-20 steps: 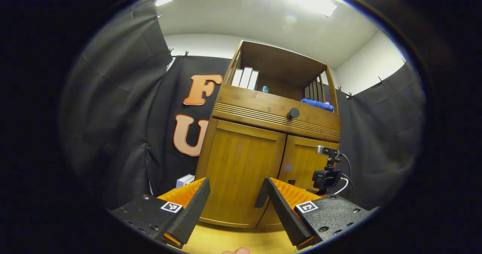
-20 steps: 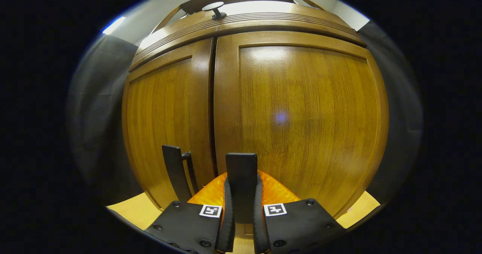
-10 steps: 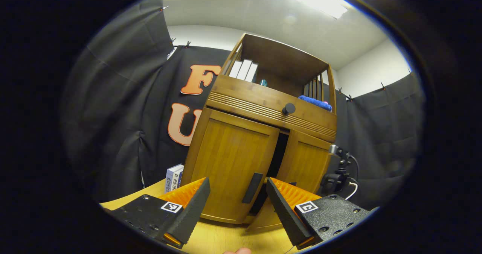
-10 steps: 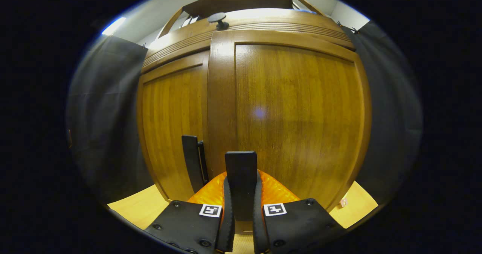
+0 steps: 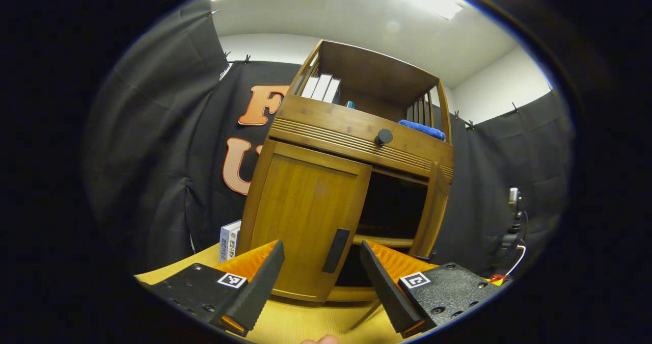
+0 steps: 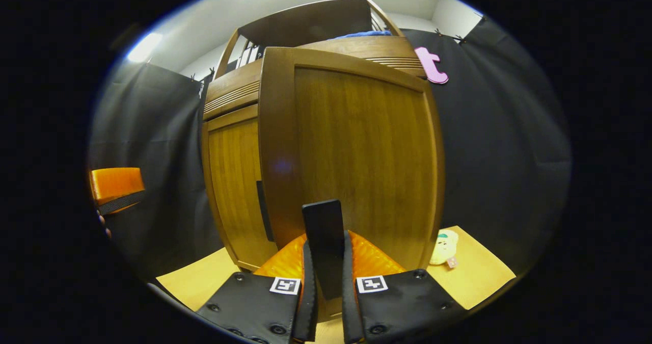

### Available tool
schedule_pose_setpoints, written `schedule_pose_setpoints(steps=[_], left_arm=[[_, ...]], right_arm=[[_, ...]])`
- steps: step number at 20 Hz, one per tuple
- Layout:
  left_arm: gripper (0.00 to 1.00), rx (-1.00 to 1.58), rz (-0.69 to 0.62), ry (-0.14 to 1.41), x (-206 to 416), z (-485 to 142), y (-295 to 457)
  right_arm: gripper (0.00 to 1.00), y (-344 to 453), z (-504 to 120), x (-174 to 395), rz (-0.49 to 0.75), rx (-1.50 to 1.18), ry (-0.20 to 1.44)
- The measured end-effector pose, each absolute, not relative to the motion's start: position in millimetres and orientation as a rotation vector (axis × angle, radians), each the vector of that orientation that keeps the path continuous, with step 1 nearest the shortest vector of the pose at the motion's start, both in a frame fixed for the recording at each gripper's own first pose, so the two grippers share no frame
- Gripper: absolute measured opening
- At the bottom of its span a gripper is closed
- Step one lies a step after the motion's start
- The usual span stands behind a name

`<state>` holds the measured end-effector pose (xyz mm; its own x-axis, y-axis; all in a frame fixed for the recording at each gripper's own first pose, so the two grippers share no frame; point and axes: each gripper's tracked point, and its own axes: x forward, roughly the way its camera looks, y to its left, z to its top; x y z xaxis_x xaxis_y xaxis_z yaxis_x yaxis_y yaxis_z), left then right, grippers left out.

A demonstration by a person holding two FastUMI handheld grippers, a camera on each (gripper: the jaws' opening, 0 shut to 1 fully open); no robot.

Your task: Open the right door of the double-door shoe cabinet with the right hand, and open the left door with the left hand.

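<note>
Now your right hand-held gripper, clamped on the flat dark handle, has swung the brown wooden right door wide. Wooden left door is shut, straight ahead of your left hand-held gripper, jaws apart and empty; its dark handle is next.

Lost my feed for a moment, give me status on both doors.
Right hand-held gripper shut on right door handle, right door swung open. Left hand-held gripper open, short of left door handle; left door closed. Nothing blocking.
</note>
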<state>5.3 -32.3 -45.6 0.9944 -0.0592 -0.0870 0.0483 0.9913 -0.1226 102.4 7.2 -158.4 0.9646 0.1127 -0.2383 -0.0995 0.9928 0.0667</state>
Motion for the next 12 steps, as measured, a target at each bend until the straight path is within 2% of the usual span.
schedule_pose_setpoints(steps=[2, 3, 4, 5, 6, 7, 8, 10, 11, 12], left_arm=[[0.94, -0.115, -0.068, 0.101, 8.0, -48.7, -40.3], [0.95, -0.113, -0.071, 0.103, 8.6, -49.1, -42.7], [0.91, -0.113, -0.075, 0.101, 7.9, -48.8, -45.6], [0.94, -0.113, -0.084, 0.098, 7.2, -47.6, -49.8], [0.94, -0.113, -0.093, 0.093, 7.1, -47.3, -54.5], [0.94, -0.110, -0.100, 0.090, 8.0, -46.7, -58.7], [0.98, -0.109, -0.104, 0.092, 9.0, -47.6, -62.0], [0.94, -0.121, -0.118, 0.096, 10.1, -51.2, -70.3], [0.94, -0.129, -0.126, 0.102, 10.1, -52.6, -74.5], [0.92, -0.132, -0.132, 0.107, 10.6, -54.9, -76.7]], right_arm=[[0.23, -8.3, -154.0, 88.4, 0.079, 0.054, 0.236], [0.23, -17.1, -153.0, 81.5, 0.061, 0.050, 0.237], [0.27, -26.3, -150.1, 75.4, 0.044, 0.046, 0.236], [0.27, -34.6, -147.5, 71.0, 0.031, 0.040, 0.235], [0.22, -40.3, -144.2, 64.0, 0.028, 0.026, 0.231], [0.26, -50.6, -143.6, 57.6, 0.020, 0.018, 0.230], [0.26, -59.2, -142.4, 53.6, 0.010, 0.008, 0.229], [0.26, -69.2, -141.1, 45.6, -0.014, -0.007, 0.229], [0.22, -74.0, -140.4, 43.3, -0.028, -0.009, 0.226], [0.25, -80.7, -139.8, 40.0, -0.041, -0.008, 0.222]])
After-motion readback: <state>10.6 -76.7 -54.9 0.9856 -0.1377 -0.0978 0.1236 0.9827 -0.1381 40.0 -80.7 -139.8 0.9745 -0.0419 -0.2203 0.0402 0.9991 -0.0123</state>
